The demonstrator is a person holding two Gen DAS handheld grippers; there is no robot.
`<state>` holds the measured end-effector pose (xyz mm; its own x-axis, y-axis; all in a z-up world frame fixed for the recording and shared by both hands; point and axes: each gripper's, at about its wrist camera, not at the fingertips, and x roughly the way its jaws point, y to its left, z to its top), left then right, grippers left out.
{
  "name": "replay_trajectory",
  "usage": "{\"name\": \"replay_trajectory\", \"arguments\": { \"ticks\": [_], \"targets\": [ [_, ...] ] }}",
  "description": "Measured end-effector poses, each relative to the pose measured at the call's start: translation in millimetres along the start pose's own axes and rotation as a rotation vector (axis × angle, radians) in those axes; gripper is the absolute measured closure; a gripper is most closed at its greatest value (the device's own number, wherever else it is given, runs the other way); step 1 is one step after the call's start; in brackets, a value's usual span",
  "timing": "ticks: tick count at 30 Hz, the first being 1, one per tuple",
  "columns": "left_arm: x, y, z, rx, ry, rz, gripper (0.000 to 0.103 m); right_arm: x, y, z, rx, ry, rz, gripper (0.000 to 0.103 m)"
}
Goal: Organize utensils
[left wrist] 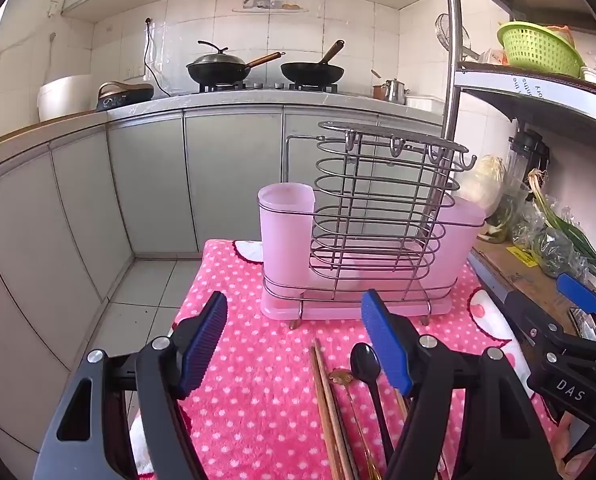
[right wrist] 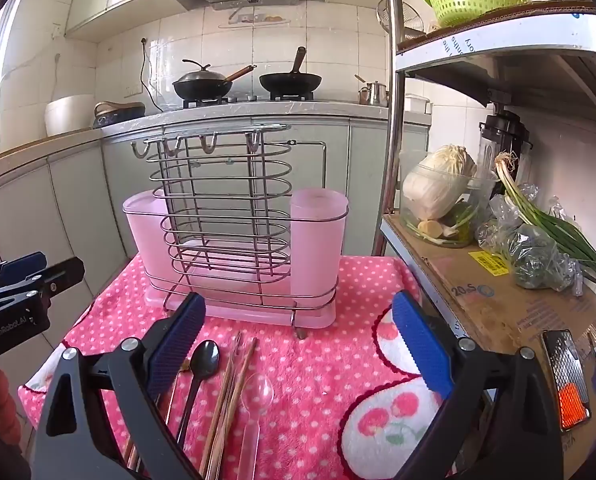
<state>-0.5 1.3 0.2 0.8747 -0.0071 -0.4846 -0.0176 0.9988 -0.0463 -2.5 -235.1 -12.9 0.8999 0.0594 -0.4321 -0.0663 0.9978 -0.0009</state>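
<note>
On the table, covered by a pink dotted cloth (right wrist: pixel 321 356), the wire utensil rack (left wrist: pixel 361 236) with its two pink cups stands at the far edge, well beyond both tongs. The left tongs (left wrist: pixel 294 344) and right tongs (right wrist: pixel 298 344) both hang released and wide, holding nothing. The utensils lie flat on the cloth nearer the cameras: wooden chopsticks (left wrist: pixel 325 400) and a black spoon (left wrist: pixel 365 364) sit between the left tongs' fingers, toward the right one, and a clear plastic spoon (right wrist: pixel 257 394) lies between the right tongs' fingers.
</note>
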Motion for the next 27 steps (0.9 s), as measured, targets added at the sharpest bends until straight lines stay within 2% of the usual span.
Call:
{"name": "replay_trajectory", "arguments": {
  "ticks": [27],
  "targets": [
    [-16.1,-3.0,3.8,0.008,-0.026,-0.004,0.034,-8.6,1.2,5.4,-0.012,-0.022,0.012,0.008]
  ]
}}
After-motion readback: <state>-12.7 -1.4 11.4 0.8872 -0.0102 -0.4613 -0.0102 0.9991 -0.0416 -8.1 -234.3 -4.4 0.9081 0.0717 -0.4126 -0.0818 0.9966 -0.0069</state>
